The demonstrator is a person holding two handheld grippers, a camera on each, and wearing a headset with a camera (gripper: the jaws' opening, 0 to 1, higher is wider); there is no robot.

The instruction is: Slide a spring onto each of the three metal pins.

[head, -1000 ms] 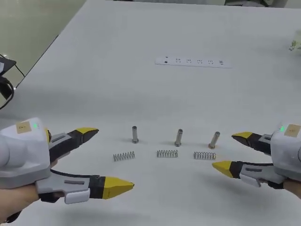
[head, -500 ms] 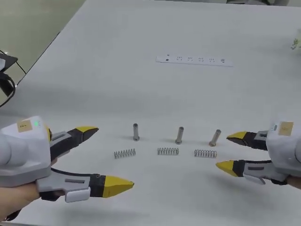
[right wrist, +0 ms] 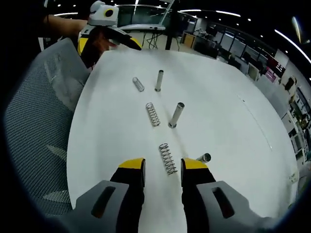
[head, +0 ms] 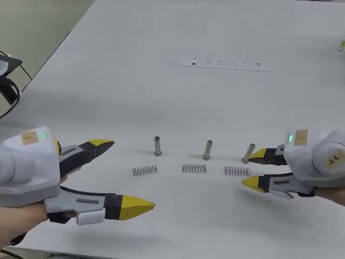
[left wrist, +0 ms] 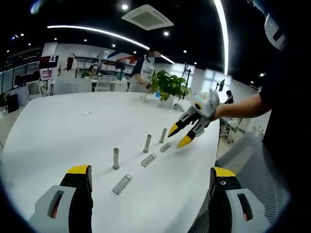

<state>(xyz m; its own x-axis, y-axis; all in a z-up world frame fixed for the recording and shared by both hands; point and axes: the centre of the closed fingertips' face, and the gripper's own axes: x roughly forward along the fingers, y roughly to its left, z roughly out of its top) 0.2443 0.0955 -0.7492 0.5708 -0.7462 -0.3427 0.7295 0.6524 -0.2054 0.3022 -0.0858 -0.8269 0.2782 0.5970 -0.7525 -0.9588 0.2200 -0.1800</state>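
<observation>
white worktop [head: 108,81] runs up to a power strip [head: 221,64] near the top of the head view. just below centre the pins [head: 208,150] sit in a row, with the springs [head: 194,168] lying one in front of each, none threaded yet. your right gripper [head: 247,170], at the right edge, has its fingers parted and empty, tips flanking the right spring [head: 237,171]. come down square and pinch it lightly near one end, since a coil will likely skitter if clipped. leave the other end free to face the right pin [head: 249,153], which looks tilted. match that lean, or the spring may jam. your left gripper [head: 131,173], lower left, is spread wide and holds nothing. it could steady the pin.
</observation>
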